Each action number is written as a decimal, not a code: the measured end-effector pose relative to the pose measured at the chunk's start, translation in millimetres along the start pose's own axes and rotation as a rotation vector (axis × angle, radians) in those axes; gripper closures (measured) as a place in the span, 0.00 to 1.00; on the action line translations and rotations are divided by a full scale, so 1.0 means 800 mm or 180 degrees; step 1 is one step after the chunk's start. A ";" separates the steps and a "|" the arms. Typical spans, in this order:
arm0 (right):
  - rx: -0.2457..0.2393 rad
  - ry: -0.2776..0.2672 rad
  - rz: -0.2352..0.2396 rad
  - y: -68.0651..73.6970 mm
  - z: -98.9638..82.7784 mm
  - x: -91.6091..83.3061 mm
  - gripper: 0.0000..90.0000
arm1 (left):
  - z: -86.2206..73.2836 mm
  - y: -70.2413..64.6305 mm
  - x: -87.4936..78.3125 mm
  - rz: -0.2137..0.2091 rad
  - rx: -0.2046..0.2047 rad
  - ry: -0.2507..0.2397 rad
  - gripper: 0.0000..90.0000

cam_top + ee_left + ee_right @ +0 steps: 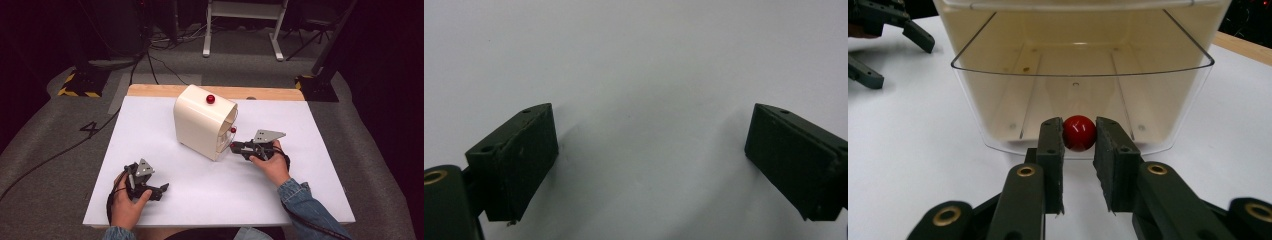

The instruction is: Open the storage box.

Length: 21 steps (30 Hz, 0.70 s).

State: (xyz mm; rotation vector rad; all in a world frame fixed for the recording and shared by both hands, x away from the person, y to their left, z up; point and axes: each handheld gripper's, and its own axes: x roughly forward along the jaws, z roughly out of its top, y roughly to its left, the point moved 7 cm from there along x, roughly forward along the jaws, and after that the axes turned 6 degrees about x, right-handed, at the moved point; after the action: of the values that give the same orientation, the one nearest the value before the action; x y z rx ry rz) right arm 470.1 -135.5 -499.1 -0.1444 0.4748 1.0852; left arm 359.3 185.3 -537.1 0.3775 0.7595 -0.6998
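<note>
While my right gripper pinches the red knob at twelve o'clock, it may slip; left gripper idles agape.

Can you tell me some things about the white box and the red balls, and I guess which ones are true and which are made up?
1. The right gripper has its jaws closed around a red knob on the clear drawer front. True.
2. The left gripper is squeezing a red ball. False: its jaws are wide apart over the bare white table, holding nothing.
3. A red ball sits on top of the cream box. True.
4. The cream box lies on the floor. False: it stands on the white table.
5. Both grippers touch the box. False: the left gripper rests near the table's front edge, apart from the box.
</note>
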 end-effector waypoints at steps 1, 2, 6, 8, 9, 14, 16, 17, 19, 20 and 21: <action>-0.0020 0.0020 -0.0039 0.001 -0.003 -0.008 0.82 | 0.000 -0.001 -0.001 0.0003 -0.0006 0.0012 0.08; -0.0026 0.0018 -0.0044 0.001 -0.004 -0.010 0.82 | 0.000 -0.001 -0.001 0.0004 -0.0003 0.0013 0.08; -0.0007 0.0043 -0.0069 0.003 -0.010 -0.027 0.82 | 0.000 0.000 0.000 -0.0004 -0.0005 0.0012 0.08; -0.0012 0.0047 -0.0089 0.003 -0.013 -0.036 0.82 | 0.000 0.000 0.000 0.0007 0.0006 0.0002 0.08; -0.0002 0.0053 -0.0092 0.003 -0.014 -0.039 0.82 | 0.000 0.001 0.000 0.0011 0.0009 0.0001 0.08; 0.0022 0.0052 -0.0143 0.005 -0.021 -0.060 0.82 | 0.000 0.000 0.000 -0.0028 -0.0028 0.0013 0.08; 0.0021 0.0061 -0.0171 0.006 -0.025 -0.068 0.82 | 0.000 0.000 0.000 -0.0033 -0.0034 0.0024 0.08; 0.0030 0.0070 -0.0185 0.007 -0.027 -0.071 0.82 | 0.000 0.000 0.000 -0.0039 -0.0038 0.0022 0.08; 0.0034 0.0074 -0.0188 0.007 -0.029 -0.074 0.82 | 0.000 0.000 0.000 -0.0040 -0.0038 0.0023 0.08; 0.0058 0.0085 -0.0203 0.008 -0.031 -0.078 0.82 | 0.001 0.000 0.000 -0.0042 -0.0044 0.0023 0.08; 0.0063 0.0088 -0.0205 0.008 -0.032 -0.080 0.82 | 0.001 0.000 0.000 -0.0042 -0.0042 0.0024 0.08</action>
State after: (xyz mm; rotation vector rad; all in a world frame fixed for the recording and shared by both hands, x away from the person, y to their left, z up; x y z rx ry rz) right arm 433.0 -193.5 -493.5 -0.1563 0.5024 1.0162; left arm 359.4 184.7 -536.9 0.3635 0.7740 -0.7059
